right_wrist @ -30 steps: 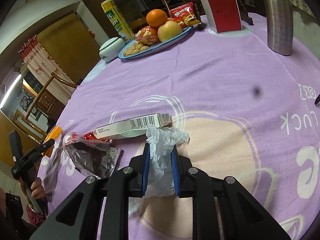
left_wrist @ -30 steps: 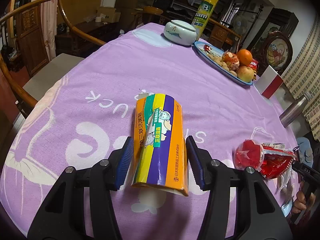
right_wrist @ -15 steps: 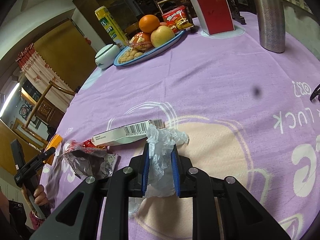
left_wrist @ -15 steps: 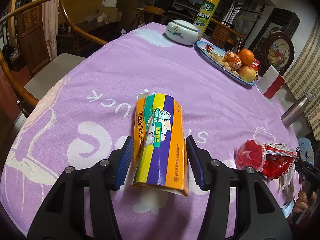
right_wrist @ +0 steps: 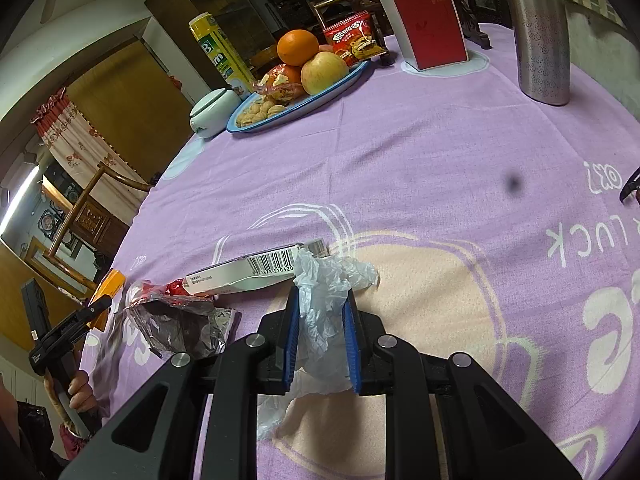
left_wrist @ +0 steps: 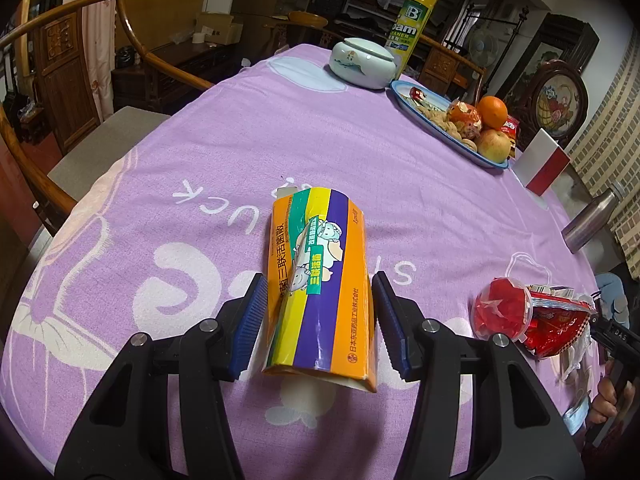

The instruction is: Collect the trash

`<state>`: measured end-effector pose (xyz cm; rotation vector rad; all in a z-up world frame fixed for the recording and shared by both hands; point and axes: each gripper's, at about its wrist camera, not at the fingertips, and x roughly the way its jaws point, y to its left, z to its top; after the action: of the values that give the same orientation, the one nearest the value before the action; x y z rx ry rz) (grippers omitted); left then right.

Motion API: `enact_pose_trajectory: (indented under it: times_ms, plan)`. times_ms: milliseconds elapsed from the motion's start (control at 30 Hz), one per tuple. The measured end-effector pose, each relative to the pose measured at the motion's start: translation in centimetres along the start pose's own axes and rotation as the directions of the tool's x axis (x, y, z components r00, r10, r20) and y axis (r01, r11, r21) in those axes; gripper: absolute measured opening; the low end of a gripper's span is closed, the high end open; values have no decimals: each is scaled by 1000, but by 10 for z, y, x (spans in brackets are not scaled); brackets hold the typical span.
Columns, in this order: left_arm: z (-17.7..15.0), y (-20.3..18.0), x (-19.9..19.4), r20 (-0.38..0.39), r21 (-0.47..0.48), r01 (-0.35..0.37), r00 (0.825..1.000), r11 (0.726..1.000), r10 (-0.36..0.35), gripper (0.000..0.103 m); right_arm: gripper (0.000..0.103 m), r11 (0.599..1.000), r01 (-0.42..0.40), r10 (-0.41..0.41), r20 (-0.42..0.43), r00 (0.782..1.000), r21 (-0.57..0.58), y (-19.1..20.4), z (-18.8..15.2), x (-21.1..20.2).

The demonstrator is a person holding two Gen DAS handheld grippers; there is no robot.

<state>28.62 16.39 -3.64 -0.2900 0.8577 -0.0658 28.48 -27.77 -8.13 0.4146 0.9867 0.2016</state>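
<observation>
An orange, yellow and purple carton (left_wrist: 320,288) lies on the purple tablecloth between the fingers of my left gripper (left_wrist: 319,320). The jaws are open, with a narrow gap on each side of the carton. My right gripper (right_wrist: 322,334) is shut on a crumpled clear plastic wrapper (right_wrist: 326,300) and holds it just above the cloth. A white box with a barcode (right_wrist: 248,276) and a red and silver foil snack bag (right_wrist: 176,320) lie just left of it. The red snack bag also shows in the left wrist view (left_wrist: 520,318).
A blue plate (right_wrist: 304,106) with fruit and nuts, a white lidded jar (left_wrist: 362,64), a yellow spray can (left_wrist: 410,28), a red and white box (right_wrist: 430,24) and a steel flask (right_wrist: 538,28) stand at the far side. A wooden chair (left_wrist: 100,72) stands at the left.
Both views have shifted slightly, as the hands lifted or tilted a little. The carton stays between the open left fingers and the right gripper keeps its hold on the wrapper.
</observation>
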Motion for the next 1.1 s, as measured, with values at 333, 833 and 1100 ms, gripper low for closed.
enact_pose_trajectory:
  times_ms: [333, 833, 1100]
  plan:
    - [0, 0, 0, 0, 0, 0, 1000, 1000, 0, 53, 22, 1000, 0, 0, 0, 1000, 0, 0, 0, 0]
    - [0, 1, 0, 13, -6, -13, 1000, 1000, 13, 53, 22, 1000, -22, 22, 12, 1000, -4, 3, 0, -6]
    - [2, 1, -8, 55, -8, -22, 998, 1000, 23, 53, 22, 999, -44, 45, 46, 998, -26, 9, -1, -19]
